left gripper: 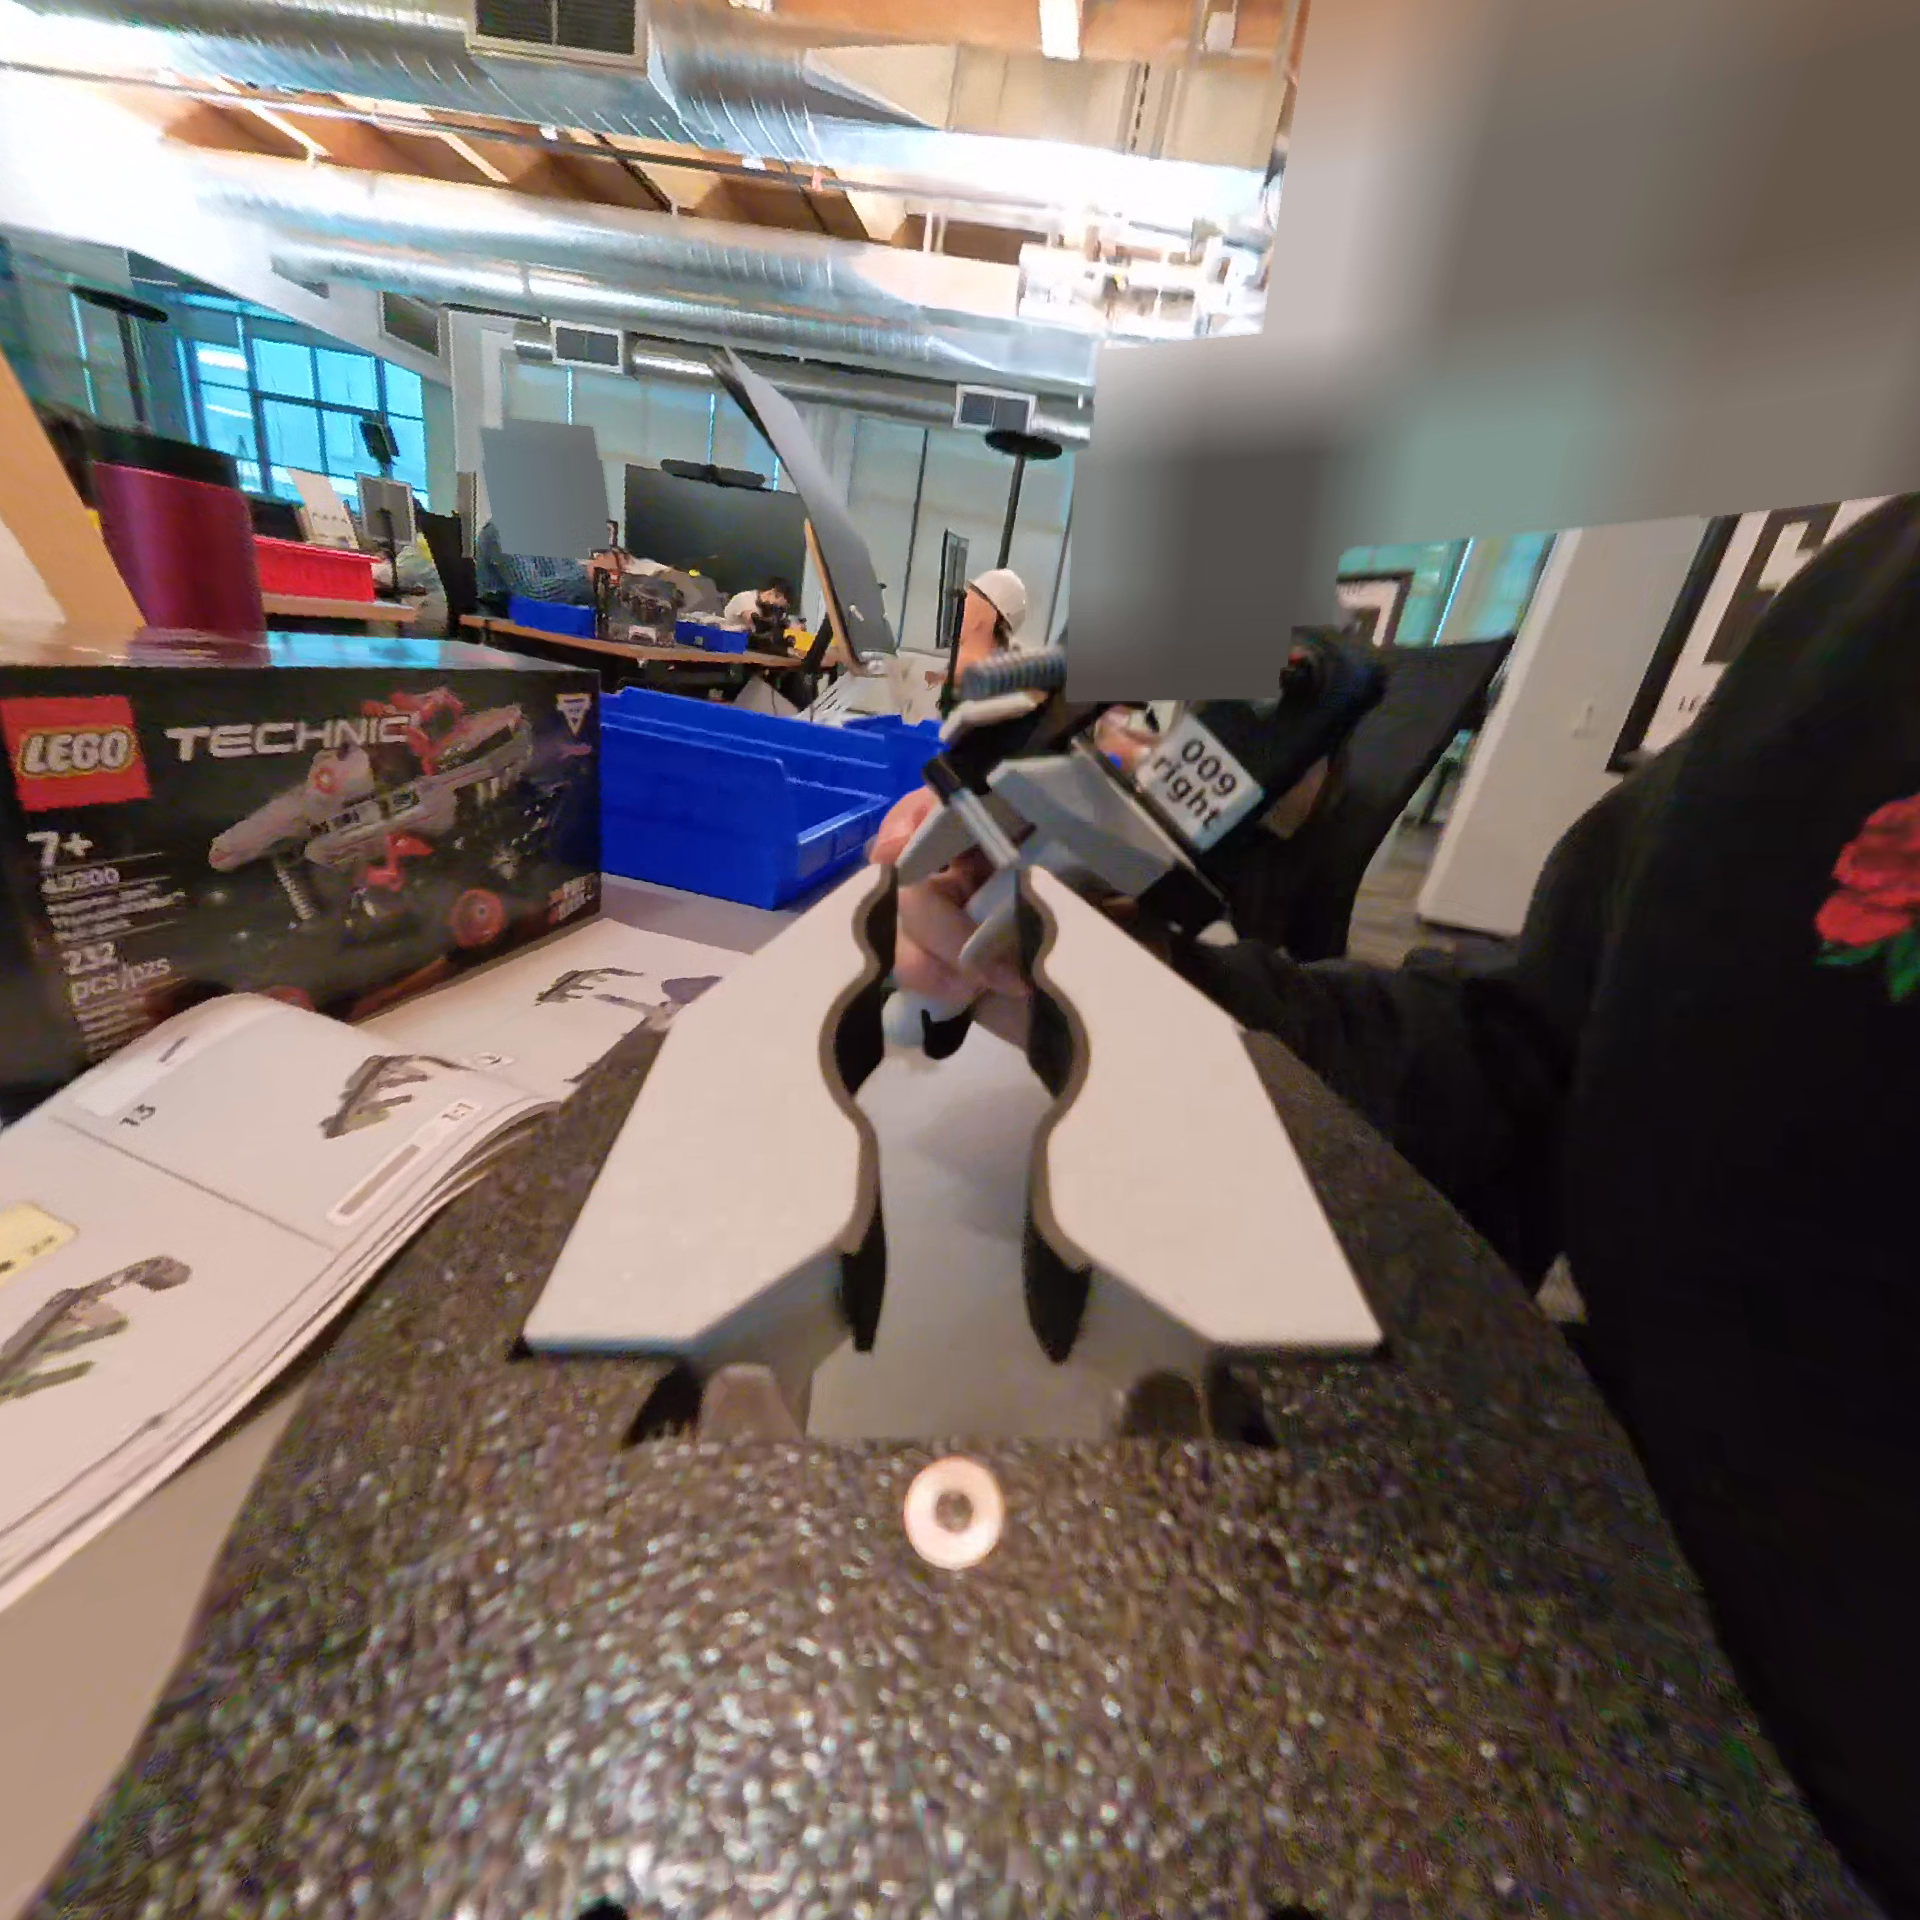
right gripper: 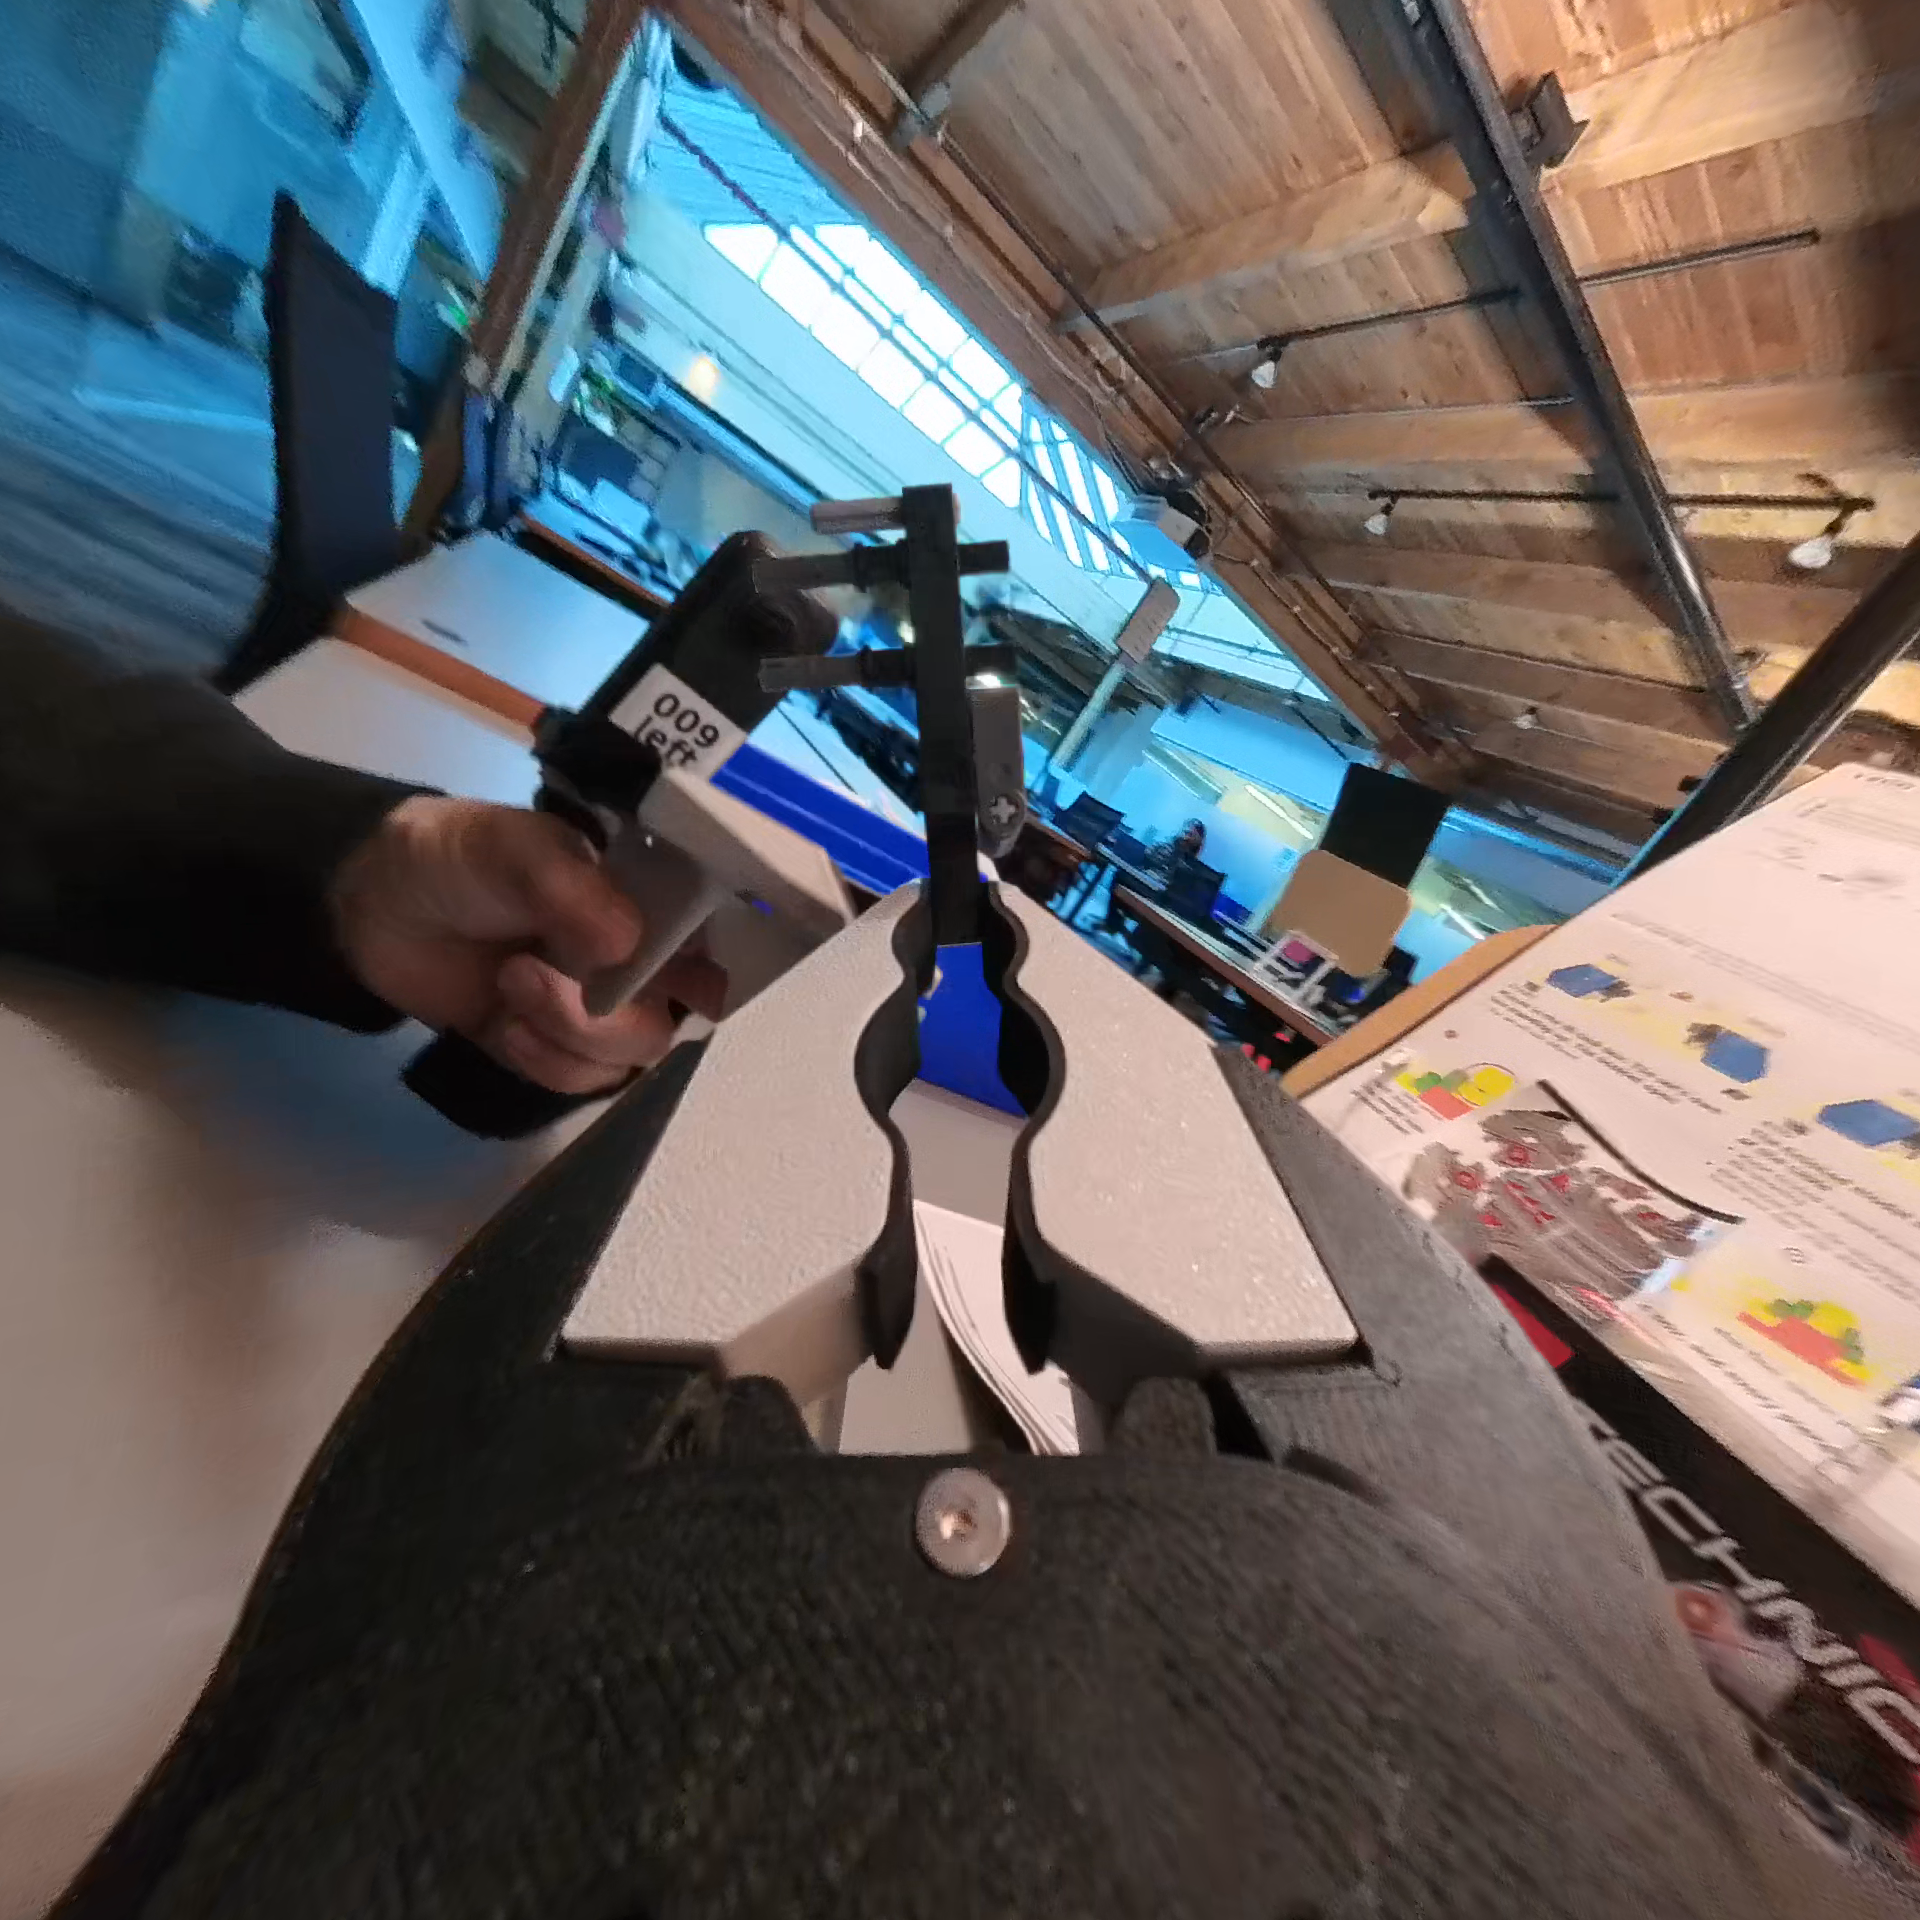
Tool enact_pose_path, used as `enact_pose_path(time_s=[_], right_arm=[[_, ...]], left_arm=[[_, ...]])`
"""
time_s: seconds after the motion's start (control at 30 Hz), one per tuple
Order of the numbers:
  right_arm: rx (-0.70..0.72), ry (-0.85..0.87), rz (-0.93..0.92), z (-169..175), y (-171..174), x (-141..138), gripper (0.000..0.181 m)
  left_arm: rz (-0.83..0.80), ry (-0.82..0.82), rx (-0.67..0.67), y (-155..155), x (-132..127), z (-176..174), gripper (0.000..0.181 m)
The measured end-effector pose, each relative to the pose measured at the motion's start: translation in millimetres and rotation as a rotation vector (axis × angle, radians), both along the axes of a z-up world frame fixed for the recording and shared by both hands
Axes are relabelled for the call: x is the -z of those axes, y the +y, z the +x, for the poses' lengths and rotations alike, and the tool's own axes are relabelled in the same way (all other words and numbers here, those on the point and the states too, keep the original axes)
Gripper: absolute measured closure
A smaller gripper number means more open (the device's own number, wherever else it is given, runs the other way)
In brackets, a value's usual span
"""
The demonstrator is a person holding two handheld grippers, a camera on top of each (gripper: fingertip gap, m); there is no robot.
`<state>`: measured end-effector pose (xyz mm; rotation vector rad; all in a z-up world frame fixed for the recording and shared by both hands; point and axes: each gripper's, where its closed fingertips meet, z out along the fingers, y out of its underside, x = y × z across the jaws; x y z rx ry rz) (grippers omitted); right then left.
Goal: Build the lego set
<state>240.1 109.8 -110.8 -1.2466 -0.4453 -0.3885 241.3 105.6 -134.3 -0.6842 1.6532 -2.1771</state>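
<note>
My right gripper (right gripper: 958,930) is shut on the lower end of a black Lego beam (right gripper: 935,675), which stands upright with grey axles and pins sticking out sideways. In the left wrist view the right gripper (left gripper: 997,805) holds this small assembly (left gripper: 971,727), topped by a grey spring, in the air just beyond my left fingertips. My left gripper (left gripper: 958,894) is open and empty, with its jaws a little apart and aimed at the assembly. A hand holds the left gripper's body (right gripper: 675,748) at the left of the right wrist view.
The black Lego box (left gripper: 301,810) stands at the left, and shows at the right in the right wrist view (right gripper: 1662,1195). The open instruction booklet (left gripper: 260,1143) lies on the white table (left gripper: 935,1143). Blue bins (left gripper: 748,800) sit behind. A black sleeve (left gripper: 1558,1039) fills the right. My two grippers' fingertips are within a few centimetres of each other.
</note>
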Motion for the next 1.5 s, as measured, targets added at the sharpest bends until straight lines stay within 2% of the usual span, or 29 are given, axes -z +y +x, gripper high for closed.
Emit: enact_pose_path(time_s=[0.07,0.17,0.27,0.47,0.7,0.77,0.83,0.87,0.93,1.07,1.23,1.3,1.5], right_arm=[[-0.076,0.044,0.019,-5,-4,-4,0.176],[-0.156,0.045,-0.009,-14,-6,-2,0.176],[-0.272,0.083,-0.036,-28,-7,2,0.176],[-0.385,0.127,-0.093,-40,-6,11,0.176],[-0.423,0.191,-0.105,-39,-7,11,0.176],[-0.439,0.206,-0.106,-39,-8,11,0.176],[-0.431,0.187,-0.122,-40,-6,14,0.176],[-0.438,0.179,-0.128,-43,-6,15,0.176],[-0.415,0.177,-0.116,-40,-5,14,0.176],[-0.417,0.196,-0.091,-34,-10,8,0.176],[-0.425,0.193,-0.112,-37,-8,12,0.176],[-0.443,0.181,-0.137,-41,-8,16,0.176],[-0.451,0.203,-0.14,-41,-7,16,0.176]], left_arm=[[0.125,-0.071,-0.032,-1,5,-3,0.154],[0.338,-0.244,-0.096,-1,9,-10,0.152],[0.428,-0.348,-0.078,-9,11,-19,0.15],[0.379,-0.387,-0.001,-16,3,-34,0.155],[0.42,-0.39,0.002,-14,7,-34,0.157],[0.449,-0.387,-0.004,-12,10,-33,0.164],[0.468,-0.385,-0.014,-11,11,-32,0.181],[0.473,-0.388,-0.016,-11,12,-32,0.181],[0.47,-0.394,-0.008,-12,12,-33,0.164],[0.454,-0.377,0.031,-14,11,-38,0.146],[0.442,-0.389,0.018,-18,8,-38,0.148],[0.45,-0.39,0.012,-18,9,-38,0.157],[0.453,-0.374,0.017,-17,9,-37,0.157]])
